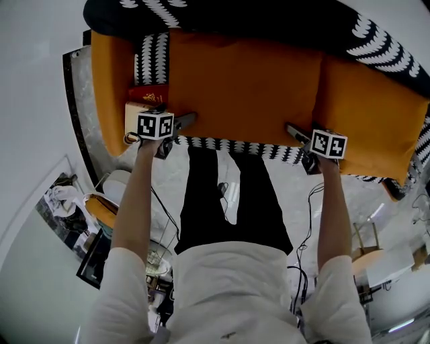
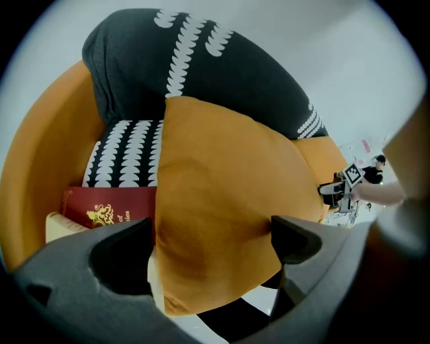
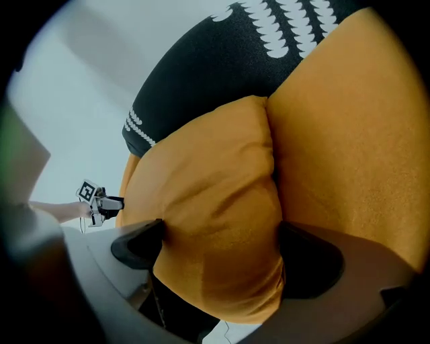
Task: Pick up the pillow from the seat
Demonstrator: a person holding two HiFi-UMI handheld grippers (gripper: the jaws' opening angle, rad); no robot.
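An orange pillow [image 1: 242, 87] lies across the sofa seat against the black backrest. My left gripper [image 1: 180, 127] is at its left end and my right gripper [image 1: 300, 144] at its right end. In the left gripper view the pillow's corner [image 2: 228, 195] fills the gap of the left gripper [image 2: 211, 235], whose jaws stand wide apart. In the right gripper view the pillow's other end [image 3: 215, 195] bulges between the widely spread jaws of the right gripper [image 3: 220, 238] and touches both fingers. Both grippers are open around the pillow.
A red book [image 1: 149, 94] lies on a pale box at the sofa's left end, beside the left gripper. A second orange cushion [image 1: 376, 121] sits right of the pillow. The black backrest [image 1: 222, 13] carries white patterning. A cluttered side table [image 1: 101, 208] and cables [image 1: 302, 269] are on the floor.
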